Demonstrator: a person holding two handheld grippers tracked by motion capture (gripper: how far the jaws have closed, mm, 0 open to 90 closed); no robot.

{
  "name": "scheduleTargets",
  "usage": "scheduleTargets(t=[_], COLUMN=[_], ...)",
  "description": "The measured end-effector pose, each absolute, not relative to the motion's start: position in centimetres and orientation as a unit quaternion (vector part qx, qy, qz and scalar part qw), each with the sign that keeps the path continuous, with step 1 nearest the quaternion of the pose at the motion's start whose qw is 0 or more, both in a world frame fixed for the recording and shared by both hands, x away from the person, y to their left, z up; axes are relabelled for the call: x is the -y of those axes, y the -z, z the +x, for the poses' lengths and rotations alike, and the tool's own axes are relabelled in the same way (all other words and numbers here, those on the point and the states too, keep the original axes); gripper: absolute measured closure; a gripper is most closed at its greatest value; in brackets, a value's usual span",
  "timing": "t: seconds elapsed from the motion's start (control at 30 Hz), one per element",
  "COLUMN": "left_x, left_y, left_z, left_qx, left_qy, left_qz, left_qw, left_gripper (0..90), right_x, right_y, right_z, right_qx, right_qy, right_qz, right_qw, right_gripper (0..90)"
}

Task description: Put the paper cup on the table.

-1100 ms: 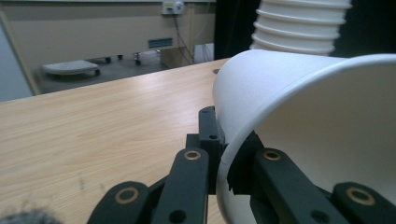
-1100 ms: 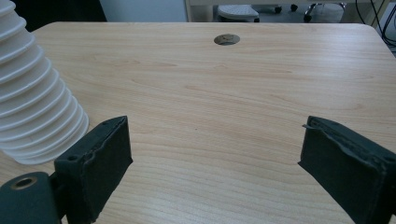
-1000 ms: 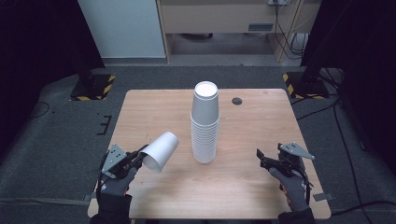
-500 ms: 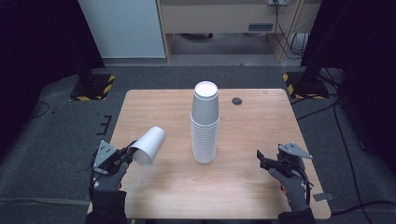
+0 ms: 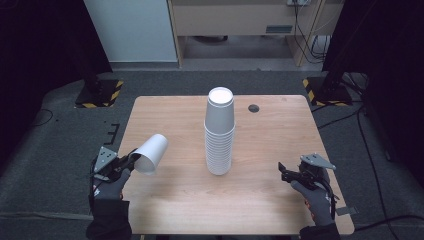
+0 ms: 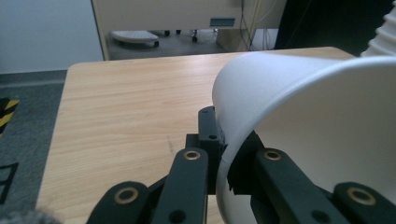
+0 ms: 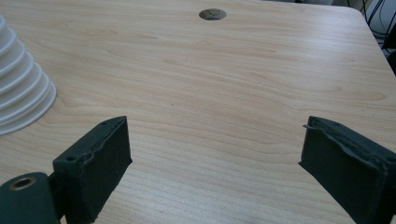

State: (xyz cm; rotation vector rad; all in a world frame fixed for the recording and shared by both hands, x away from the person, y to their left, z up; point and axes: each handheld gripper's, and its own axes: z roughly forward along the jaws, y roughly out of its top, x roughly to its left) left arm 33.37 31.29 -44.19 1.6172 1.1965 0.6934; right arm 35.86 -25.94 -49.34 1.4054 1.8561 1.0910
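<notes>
A: Nearest, the left gripper (image 5: pixel 131 159) pinches the white paper cup (image 5: pixel 151 153) by its rim wall, held tilted above the table's (image 5: pixel 165 200) left edge.

B: Light and crushable, probably; grip gently. The right gripper (image 5: pixel 285 171) gapes empty; the cup stack (image 5: pixel 220 131) stands farther back, mid-table.

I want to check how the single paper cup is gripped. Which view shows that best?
The left gripper view: the left gripper has its fingers pinching the cup by its rim wall, one inside, one outside. The high view shows the cup whole, tilted beside the stack, with the grip tiny.
</notes>
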Motion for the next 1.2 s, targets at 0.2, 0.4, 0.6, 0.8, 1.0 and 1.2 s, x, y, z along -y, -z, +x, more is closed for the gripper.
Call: scheduleTargets(t=[0.2, 0.4, 0.6, 0.8, 1.0, 1.2], left_x=[-32.1, -32.2, -32.1, -32.1, -32.4, -32.9], left_y=[44.4, 43.9, 43.0, 42.1, 41.7, 41.6], left_z=[33.8, 34.2, 35.1, 35.9, 36.5, 36.8], left_qx=[-0.51, -0.516, -0.527, -0.533, -0.546, -0.555], left_qy=[-0.273, -0.266, -0.259, -0.256, -0.241, -0.226], left_qz=[0.661, 0.673, 0.692, 0.706, 0.719, 0.73], left_qw=[0.478, 0.458, 0.42, 0.39, 0.357, 0.328], left_gripper=[86.0, 86.1, 86.0, 86.1, 86.2, 86.2], right_x=[26.0, 25.9, 25.9, 26.1, 26.0, 26.0], right_y=[49.4, 49.4, 49.4, 49.3, 49.3, 49.3], right_z=[35.9, 35.9, 35.9, 35.9, 35.9, 35.9], right_qx=[-0.697, -0.701, -0.701, -0.698, -0.7, -0.7], right_qy=[-0.401, -0.396, -0.394, -0.395, -0.394, -0.394], right_qz=[0.525, 0.523, 0.524, 0.525, 0.524, 0.525], right_qw=[0.281, 0.28, 0.282, 0.283, 0.283, 0.282], right_gripper=[8.3, 8.4, 8.4, 8.4, 8.4, 8.4])
